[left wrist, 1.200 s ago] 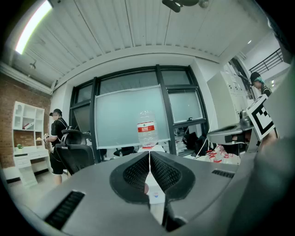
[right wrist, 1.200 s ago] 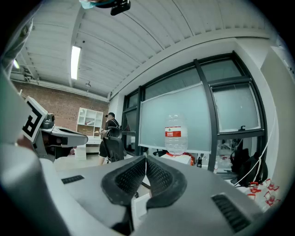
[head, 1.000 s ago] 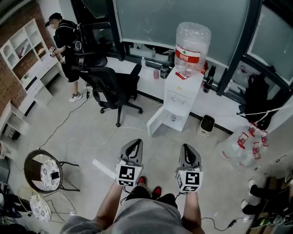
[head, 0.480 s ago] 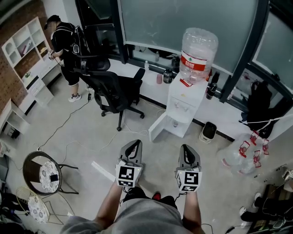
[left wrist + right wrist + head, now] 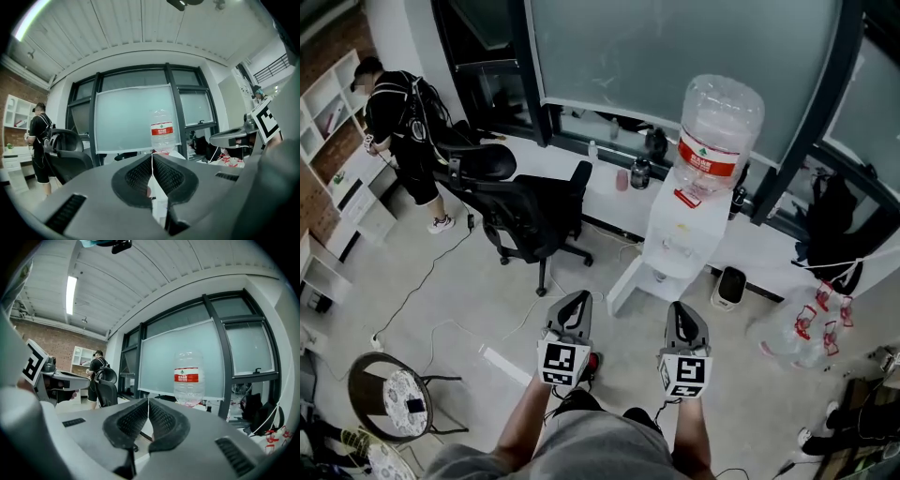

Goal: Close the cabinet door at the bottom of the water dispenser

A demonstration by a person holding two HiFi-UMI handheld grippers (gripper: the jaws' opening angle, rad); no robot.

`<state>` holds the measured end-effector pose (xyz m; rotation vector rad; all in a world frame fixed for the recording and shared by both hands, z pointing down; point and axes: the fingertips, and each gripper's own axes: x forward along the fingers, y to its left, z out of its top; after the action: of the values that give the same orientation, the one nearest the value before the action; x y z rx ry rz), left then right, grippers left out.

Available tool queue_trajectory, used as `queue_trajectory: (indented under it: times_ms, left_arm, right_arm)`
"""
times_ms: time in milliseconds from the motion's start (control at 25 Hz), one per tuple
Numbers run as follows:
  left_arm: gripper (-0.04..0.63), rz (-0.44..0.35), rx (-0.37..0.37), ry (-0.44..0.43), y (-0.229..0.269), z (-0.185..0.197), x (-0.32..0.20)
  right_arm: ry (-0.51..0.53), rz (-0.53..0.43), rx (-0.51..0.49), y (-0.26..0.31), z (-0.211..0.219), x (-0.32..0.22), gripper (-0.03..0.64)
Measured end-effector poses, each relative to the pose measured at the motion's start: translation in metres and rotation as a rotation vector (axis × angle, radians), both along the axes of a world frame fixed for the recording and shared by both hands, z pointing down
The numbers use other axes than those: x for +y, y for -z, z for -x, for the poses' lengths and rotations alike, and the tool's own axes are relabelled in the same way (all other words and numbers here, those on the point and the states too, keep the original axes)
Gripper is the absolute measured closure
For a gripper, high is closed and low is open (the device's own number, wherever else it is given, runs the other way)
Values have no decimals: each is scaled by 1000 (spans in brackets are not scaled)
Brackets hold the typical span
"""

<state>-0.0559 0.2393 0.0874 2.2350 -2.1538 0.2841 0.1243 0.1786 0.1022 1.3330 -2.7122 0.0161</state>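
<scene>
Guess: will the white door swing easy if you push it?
Probably yes: the door looks thin and stands open from the dispenser, so it likely swings lightly. Push gently; the bottle on top looks nearly empty, so the dispenser might wobble.

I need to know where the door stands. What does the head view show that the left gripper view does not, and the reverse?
Only the head view: the open cabinet door at the foot of the water dispenser, and the round stool. Only the left gripper view: the ceiling light, and the left gripper with jaws shut on nothing. Both: the water bottle, the black office chair and a person.
</scene>
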Motion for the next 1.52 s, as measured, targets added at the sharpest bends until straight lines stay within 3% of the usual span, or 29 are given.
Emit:
queue_trajectory:
  times_ms: [400, 920, 1200, 1520]
  left_arm:
    - [568, 36, 17, -125, -9, 71, -94]
    - [569, 116, 38, -268, -61, 108, -174]
    - [569, 175, 67, -283, -108, 109, -196]
    - [568, 235, 71, -249, -193, 116, -224]
  right_arm:
    - [-114, 46, 18, -12, 71, -69, 595]
    - [-256, 114, 31, -54, 107, -125, 595]
    - [-267, 180, 39, -101, 117, -148, 595]
    - [-215, 252, 60, -192, 135, -181, 595]
